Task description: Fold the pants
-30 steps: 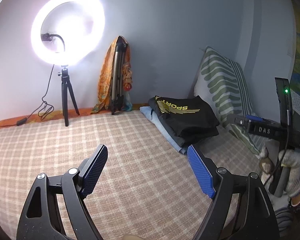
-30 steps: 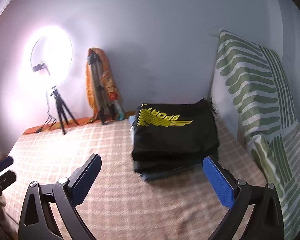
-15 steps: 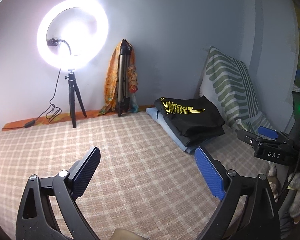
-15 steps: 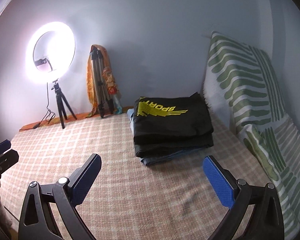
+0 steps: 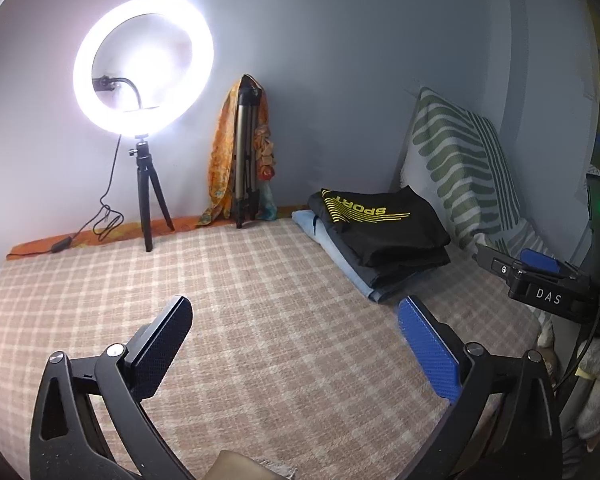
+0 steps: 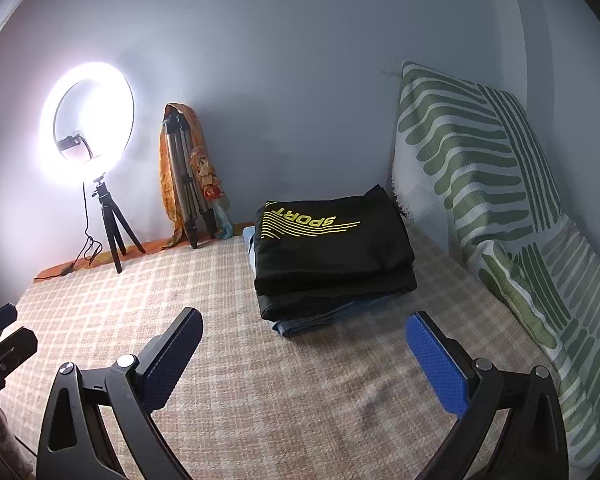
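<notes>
Fingers of left gripper spread wide, empty; right gripper same. Folded black pants with yellow SPORT print top of stack, beyond right gripper. Risk: grabbing several layers of stack together, spoiling neat pile on checked bedcover.

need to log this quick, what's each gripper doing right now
left gripper: open, holding nothing, above the bed.
right gripper: open, holding nothing, short of the folded pants.

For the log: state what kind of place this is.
Probably a bedroom used as a filming spot: a checked bedspread covers a bed, a green-striped pillow leans on the wall, folded clothes sit stacked, and a ring light stands behind.
</notes>
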`<state>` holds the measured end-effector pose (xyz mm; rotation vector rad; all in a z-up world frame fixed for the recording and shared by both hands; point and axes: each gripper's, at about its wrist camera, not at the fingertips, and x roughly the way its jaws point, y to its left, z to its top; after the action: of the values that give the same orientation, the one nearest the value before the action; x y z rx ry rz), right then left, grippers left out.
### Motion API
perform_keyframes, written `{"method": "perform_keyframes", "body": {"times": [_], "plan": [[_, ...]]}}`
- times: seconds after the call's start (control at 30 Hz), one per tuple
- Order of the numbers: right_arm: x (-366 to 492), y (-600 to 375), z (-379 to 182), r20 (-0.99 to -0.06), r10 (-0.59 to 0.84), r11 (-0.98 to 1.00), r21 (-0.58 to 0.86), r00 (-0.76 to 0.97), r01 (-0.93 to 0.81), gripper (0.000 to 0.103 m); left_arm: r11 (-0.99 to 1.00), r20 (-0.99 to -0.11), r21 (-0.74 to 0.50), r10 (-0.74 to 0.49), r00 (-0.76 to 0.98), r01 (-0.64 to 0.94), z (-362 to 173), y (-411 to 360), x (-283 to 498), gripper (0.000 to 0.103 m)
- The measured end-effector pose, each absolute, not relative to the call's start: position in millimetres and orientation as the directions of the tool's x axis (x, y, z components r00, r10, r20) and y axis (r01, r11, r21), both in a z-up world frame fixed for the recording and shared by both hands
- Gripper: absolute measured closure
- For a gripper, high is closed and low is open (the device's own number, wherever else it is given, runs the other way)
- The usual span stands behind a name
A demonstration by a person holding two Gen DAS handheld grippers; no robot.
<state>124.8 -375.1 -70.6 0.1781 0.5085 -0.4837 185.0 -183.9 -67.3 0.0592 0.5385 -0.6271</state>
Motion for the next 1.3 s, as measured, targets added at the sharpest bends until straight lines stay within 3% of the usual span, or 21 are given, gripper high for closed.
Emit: {"method": "perform_keyframes", "body": {"times": [1.3], "plan": [[125.4,-379.6,-73.3,-0.497,-0.392,0.864,0.089,0.774,0.495,0.0,0.813,-0.505,-0.043,-0.519,0.69,0.58,-70.5,-188.8,181.4,0.001]]}}
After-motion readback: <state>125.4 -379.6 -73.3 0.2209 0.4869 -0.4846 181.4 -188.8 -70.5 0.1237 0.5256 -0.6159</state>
